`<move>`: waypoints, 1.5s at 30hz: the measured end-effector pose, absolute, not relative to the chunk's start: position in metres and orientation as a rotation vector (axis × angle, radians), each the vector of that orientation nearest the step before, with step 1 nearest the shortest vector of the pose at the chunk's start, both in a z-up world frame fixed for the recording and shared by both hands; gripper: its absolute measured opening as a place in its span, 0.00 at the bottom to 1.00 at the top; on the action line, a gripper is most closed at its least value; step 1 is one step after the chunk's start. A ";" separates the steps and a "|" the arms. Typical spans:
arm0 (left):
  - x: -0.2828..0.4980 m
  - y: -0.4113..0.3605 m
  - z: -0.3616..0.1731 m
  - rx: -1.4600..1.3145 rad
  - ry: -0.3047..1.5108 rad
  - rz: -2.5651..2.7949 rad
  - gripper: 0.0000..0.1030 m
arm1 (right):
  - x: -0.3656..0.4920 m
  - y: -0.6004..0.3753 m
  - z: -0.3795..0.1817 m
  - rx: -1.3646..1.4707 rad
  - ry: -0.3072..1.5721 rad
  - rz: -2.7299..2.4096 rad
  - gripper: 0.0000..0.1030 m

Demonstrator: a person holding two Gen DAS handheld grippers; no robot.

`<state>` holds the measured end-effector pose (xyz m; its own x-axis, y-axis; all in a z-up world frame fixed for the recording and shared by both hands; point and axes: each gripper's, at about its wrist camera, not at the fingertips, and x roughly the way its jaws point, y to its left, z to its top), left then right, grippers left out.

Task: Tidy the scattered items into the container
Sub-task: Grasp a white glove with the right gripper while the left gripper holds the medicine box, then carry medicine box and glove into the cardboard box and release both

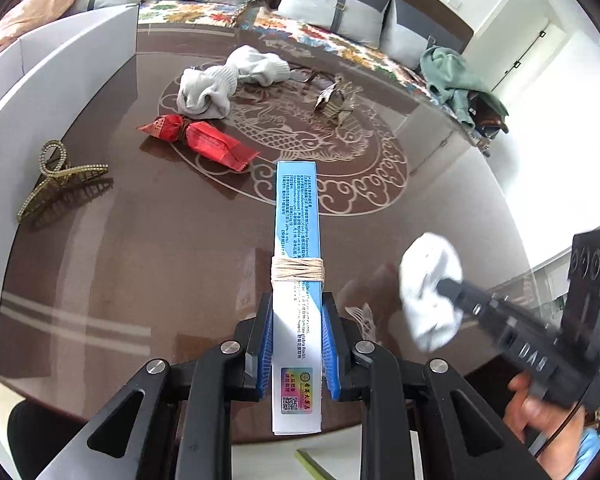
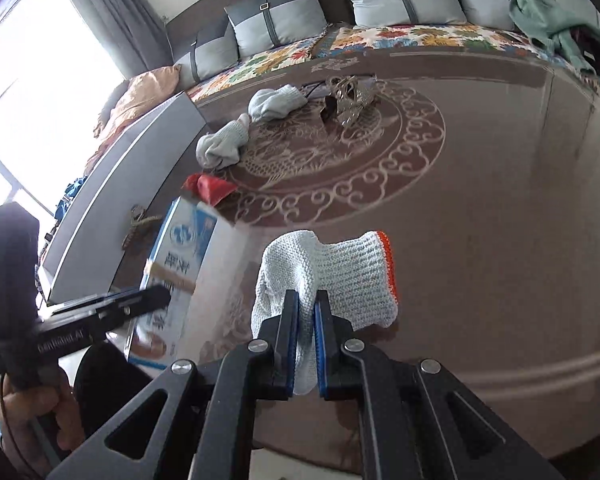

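Left wrist view: the left gripper (image 1: 296, 344) is clamped narrow on a long blue and white box (image 1: 297, 264), which stands out along the fingers above the brown table (image 1: 140, 272). A band of pale string (image 1: 298, 270) is wound round the box just ahead of the fingertips. On the table beyond lie a red wrapper (image 1: 198, 140), a pair of grey socks (image 1: 228, 80), a gold hair clip (image 1: 60, 184) at the left, and a small crumpled metallic item (image 1: 334, 102) near the centre pattern. A grey container (image 1: 60, 68) runs along the table's left edge; none of these items is in it as far as can be seen. At the right, the right gripper (image 1: 446, 290) holds a white knitted glove (image 1: 430, 288), blurred, clear of the table; a hand (image 1: 536, 404) grips its handle.

Right wrist view: the right gripper (image 2: 306, 344) is pinched tight on the white glove (image 2: 332, 276), whose cuff has an orange edge. The glove hangs above the table (image 2: 500, 240). To the left, the left gripper (image 2: 156, 296) carries the box (image 2: 180, 264), blurred, near the container's (image 2: 112, 200) wall. The socks (image 2: 252, 120), red wrapper (image 2: 208, 188) and metallic item (image 2: 350, 100) lie on the table further back.
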<state>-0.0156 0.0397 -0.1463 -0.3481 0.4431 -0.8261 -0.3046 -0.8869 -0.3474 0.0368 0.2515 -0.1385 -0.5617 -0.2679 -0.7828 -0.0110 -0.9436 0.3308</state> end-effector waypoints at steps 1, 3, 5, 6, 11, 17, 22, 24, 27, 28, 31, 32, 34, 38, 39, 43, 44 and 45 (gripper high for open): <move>-0.012 0.037 -0.144 -1.432 -0.185 2.253 0.20 | 0.042 0.247 -0.139 1.387 -0.447 -2.612 0.07; -0.007 0.032 -0.142 -1.420 -0.195 2.254 0.20 | 0.048 0.239 -0.138 1.383 -0.441 -2.605 0.07; -0.003 0.022 -0.138 -1.409 -0.218 2.259 0.20 | 0.055 0.231 -0.134 1.367 -0.436 -2.612 0.07; -0.002 0.015 -0.135 -1.402 -0.236 2.264 0.20 | 0.055 0.226 -0.130 1.356 -0.430 -2.617 0.07; -0.001 -0.029 -0.105 -1.316 -0.339 2.332 0.20 | 0.049 0.193 -0.105 1.290 -0.371 -2.609 0.07; -0.003 -0.101 -0.056 -1.178 -0.434 2.479 0.20 | 0.033 0.136 -0.080 1.203 -0.316 -2.537 0.07; -0.009 -0.177 -0.032 -1.125 -0.500 2.630 0.20 | 0.016 0.075 -0.052 1.097 -0.251 -2.442 0.07; -0.017 -0.204 -0.030 -1.129 -0.510 2.683 0.20 | 0.001 0.049 -0.043 1.057 -0.219 -2.405 0.07; -0.033 -0.237 -0.033 -1.155 -0.522 2.734 0.20 | -0.027 0.005 -0.030 0.995 -0.151 -2.353 0.07; -0.039 -0.247 -0.035 -1.164 -0.528 2.749 0.20 | -0.037 -0.009 -0.026 0.975 -0.125 -2.341 0.07; -0.055 -0.271 -0.042 -1.195 -0.539 2.784 0.20 | -0.074 -0.051 -0.017 0.883 -0.040 -2.323 0.07; -0.059 -0.276 -0.046 -1.208 -0.548 2.786 0.20 | -0.086 -0.062 -0.016 0.861 -0.011 -2.317 0.07; -0.069 -0.287 -0.055 -1.239 -0.563 2.786 0.20 | -0.115 -0.085 -0.015 0.843 0.035 -2.315 0.07; -0.088 -0.300 -0.072 -1.292 -0.571 2.779 0.20 | -0.166 -0.118 -0.017 0.846 0.103 -2.326 0.08; -0.095 -0.303 -0.075 -1.300 -0.573 2.777 0.20 | -0.179 -0.125 -0.019 0.851 0.114 -2.331 0.08; -0.130 -0.317 -0.084 -1.332 -0.580 2.780 0.20 | -0.227 -0.141 -0.036 0.899 0.121 -2.346 0.08; -0.139 -0.321 -0.086 -1.343 -0.579 2.780 0.20 | -0.238 -0.144 -0.040 0.914 0.117 -2.351 0.08; -0.149 -0.325 -0.089 -1.361 -0.578 2.776 0.20 | -0.249 -0.146 -0.043 0.926 0.107 -2.357 0.08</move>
<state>-0.1491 -0.3250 -0.0894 -0.6255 0.1561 -0.7645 0.1621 -0.9324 -0.3231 -0.2494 -0.1458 -0.0431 -0.5782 -0.5026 -0.6427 0.5588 -0.8179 0.1369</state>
